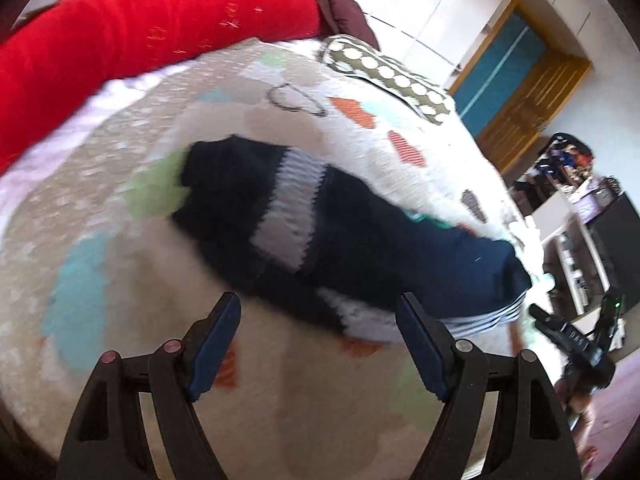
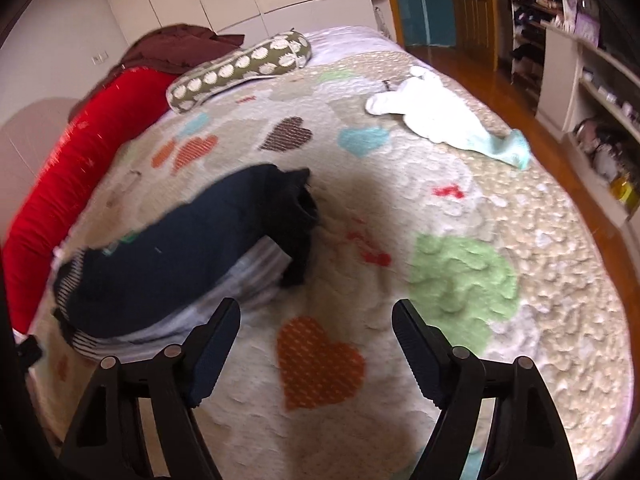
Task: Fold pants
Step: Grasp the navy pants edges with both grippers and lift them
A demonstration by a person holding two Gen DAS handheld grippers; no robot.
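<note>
Pants (image 1: 340, 236), no legible writing

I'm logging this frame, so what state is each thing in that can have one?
Left gripper: jaws open, holding nothing.
Right gripper: jaws open, holding nothing.
Pants: bunched in a loose heap on the bedspread, not neatly folded.
White garment: lying crumpled on the far side of the bed.
Wooden door: open.

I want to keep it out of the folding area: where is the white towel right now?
In the right wrist view, the white towel lies at the far right of the bedspread near its edge, right of the polka-dot pillow, well apart from the navy pants.
</note>
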